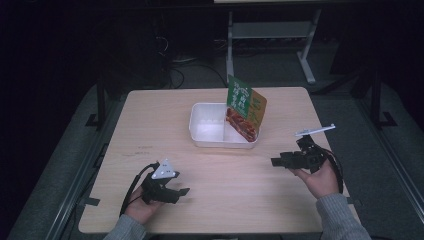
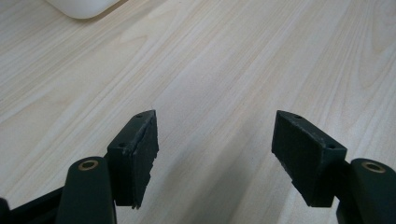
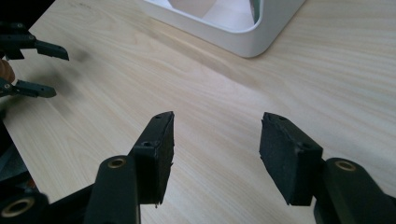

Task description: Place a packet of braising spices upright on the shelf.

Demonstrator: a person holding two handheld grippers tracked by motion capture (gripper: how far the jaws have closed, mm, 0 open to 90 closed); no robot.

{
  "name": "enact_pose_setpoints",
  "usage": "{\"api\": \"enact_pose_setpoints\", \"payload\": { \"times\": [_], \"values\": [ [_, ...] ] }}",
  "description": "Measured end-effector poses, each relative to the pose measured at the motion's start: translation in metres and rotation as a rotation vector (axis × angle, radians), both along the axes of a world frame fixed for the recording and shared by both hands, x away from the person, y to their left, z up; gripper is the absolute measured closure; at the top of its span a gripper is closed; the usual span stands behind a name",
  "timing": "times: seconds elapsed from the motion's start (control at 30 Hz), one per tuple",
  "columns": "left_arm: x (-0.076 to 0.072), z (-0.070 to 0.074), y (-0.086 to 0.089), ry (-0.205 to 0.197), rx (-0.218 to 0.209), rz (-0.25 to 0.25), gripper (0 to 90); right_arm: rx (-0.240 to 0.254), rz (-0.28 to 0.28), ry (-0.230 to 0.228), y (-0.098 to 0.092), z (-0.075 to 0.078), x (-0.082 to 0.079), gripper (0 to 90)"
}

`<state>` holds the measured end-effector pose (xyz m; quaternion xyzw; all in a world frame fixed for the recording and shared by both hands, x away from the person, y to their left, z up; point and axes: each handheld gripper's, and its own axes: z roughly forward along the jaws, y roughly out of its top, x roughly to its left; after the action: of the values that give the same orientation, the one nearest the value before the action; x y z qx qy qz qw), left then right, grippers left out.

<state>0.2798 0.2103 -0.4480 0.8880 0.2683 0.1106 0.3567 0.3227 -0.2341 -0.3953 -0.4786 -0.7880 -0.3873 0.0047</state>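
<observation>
The pale wooden counter (image 1: 165, 125) is the biggest thing here, a light-grained square top set against a dark room. Toward its twelve o'clock side, a little right of centre, sits a white rectangular plastic container (image 1: 207, 125) with rounded corners. A green and red printed food packet (image 1: 245, 107) stands tilted in the container's right end, its top leaning out toward one o'clock. The container's corner (image 3: 247, 39) shows near the right gripper and another edge (image 2: 84, 7) ahead of the left one.

At seven o'clock the left gripper (image 2: 215, 140) is held just above the wood, jaws spread wide with nothing between them. At four o'clock the right gripper (image 3: 217, 140) hangs likewise, jaws wide and empty, pointing toward the container. Both are well apart from the packet.
</observation>
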Motion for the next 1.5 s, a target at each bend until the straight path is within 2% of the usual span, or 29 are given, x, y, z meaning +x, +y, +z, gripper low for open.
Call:
{"api": "enact_pose_setpoints", "payload": {
  "times": [0.4, 0.97, 1.5],
  "values": [
    [0.000, 0.000, 0.000, -0.001, -0.001, 0.000, 31.3, -0.003, 0.008, 0.014, 0.003, -0.019, -0.014, 44.1],
    [0.000, 0.000, -0.001, -0.003, -0.003, 0.000, 31.3, -0.016, 0.038, 0.016, 0.016, -0.038, -0.032, 44.0],
    [-0.001, 0.000, -0.001, -0.003, -0.001, -0.003, 31.2, -0.018, 0.080, 0.009, 0.029, -0.047, -0.042, 43.5]
  ]
}}
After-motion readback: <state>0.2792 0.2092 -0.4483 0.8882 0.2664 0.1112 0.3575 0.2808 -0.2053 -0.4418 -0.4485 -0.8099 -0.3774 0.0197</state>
